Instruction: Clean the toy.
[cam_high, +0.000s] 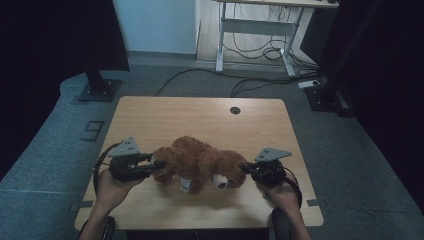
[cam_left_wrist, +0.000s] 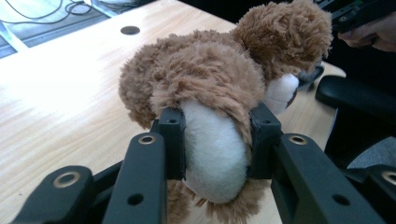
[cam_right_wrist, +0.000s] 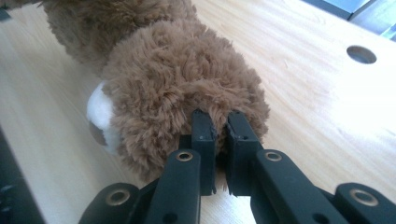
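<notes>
A: From the high view, how should this lift go?

B: Raise both hands evenly, I'd say, so the teddy bear doesn't sag or twist. It stretches across the front of the tabletop, between the left tool and the right tool, one at each end.

A: And the left gripper view?

B: The left tool is clamped on a white-soled paw, jaws held fairly wide apart by the stuffing. A firm hold; no need to squeeze harder.

A: The right gripper view?

B: The right tool is pinched nearly closed on a tuft of fur at the bear's head. That thin bite could slip, so lift slowly.
</notes>
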